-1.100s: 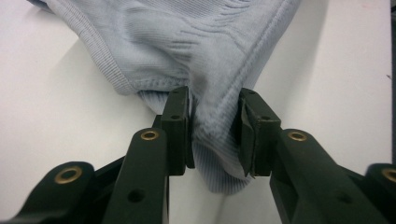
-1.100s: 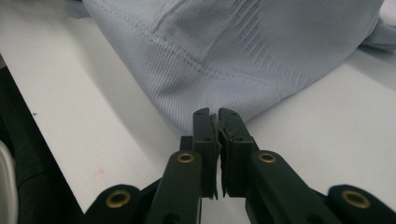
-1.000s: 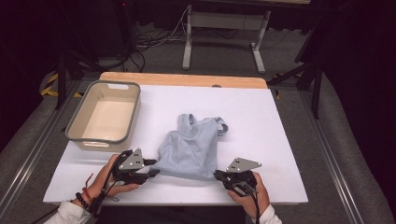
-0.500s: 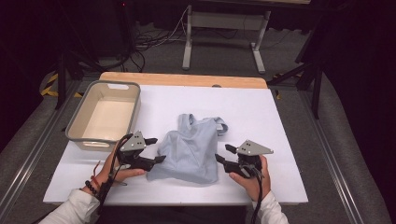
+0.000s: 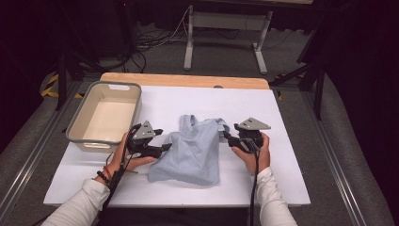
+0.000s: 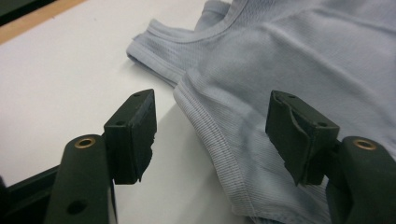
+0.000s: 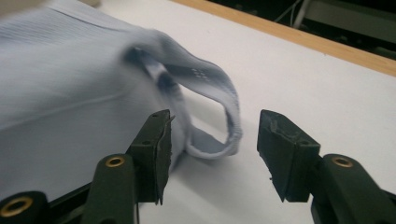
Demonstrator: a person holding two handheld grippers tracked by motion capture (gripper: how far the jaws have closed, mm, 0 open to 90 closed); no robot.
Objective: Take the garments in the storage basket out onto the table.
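A light blue sleeveless top [image 5: 195, 150] lies crumpled in the middle of the white board, straps toward the far side. My left gripper [image 5: 163, 140] sits at its left edge, open. In the left gripper view the ribbed armhole hem [image 6: 210, 135] runs under the gap of the left gripper [image 6: 212, 109], and the pads do not touch it. Those jaws have just opened wide and then eased in slightly. My right gripper [image 5: 227, 139] is at the top's right side and has just been opening. A strap loop [image 7: 219, 112] lies between the jaws of the right gripper [image 7: 215, 126], untouched.
A beige plastic tub [image 5: 75, 136] stands on the board's left side, just beyond my left hand. A wooden strip [image 5: 183, 80] runs along the far edge. White board [image 5: 287, 141] lies bare to the right of the top. A metal stand [image 5: 226, 28] is on the floor beyond.
Both hands moved from the top's near corners away from the person, up along its sides. The right jaws went from shut to open, and the left jaws widened.
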